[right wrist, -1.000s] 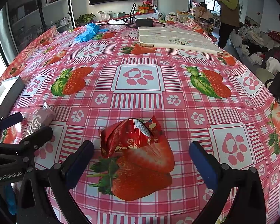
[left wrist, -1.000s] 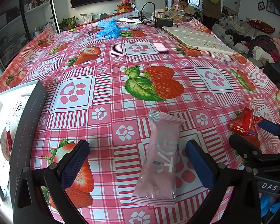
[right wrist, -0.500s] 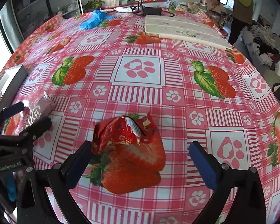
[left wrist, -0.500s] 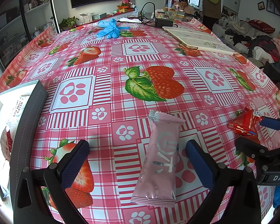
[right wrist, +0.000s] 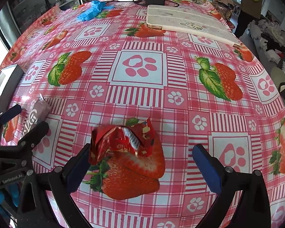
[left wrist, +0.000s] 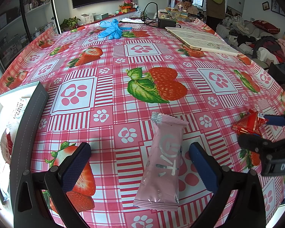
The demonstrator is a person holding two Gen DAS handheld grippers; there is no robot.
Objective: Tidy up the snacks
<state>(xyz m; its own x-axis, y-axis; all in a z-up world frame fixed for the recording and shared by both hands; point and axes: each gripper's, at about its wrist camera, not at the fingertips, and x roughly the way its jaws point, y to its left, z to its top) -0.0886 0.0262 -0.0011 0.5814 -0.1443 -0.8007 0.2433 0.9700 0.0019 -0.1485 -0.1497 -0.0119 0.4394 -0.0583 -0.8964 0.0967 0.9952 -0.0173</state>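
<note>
Snacks lie on the desk point(left wrist: 108, 60) with both tools spread and holding nothing. Between the fingers of the left tool point(left wrist: 140, 163) a pink bar point(left wrist: 162, 163) lies flat, its long axis running away from the camera and leaning slightly right at the far, crimped end. The right tool point(right wrist: 142, 163) straddles a crumpled red packet point(right wrist: 123, 142), whose left corner touches or just meets the left finger; its torn edges point up. A grey tray point(left wrist: 28, 117) with packets sits at the left.
</note>
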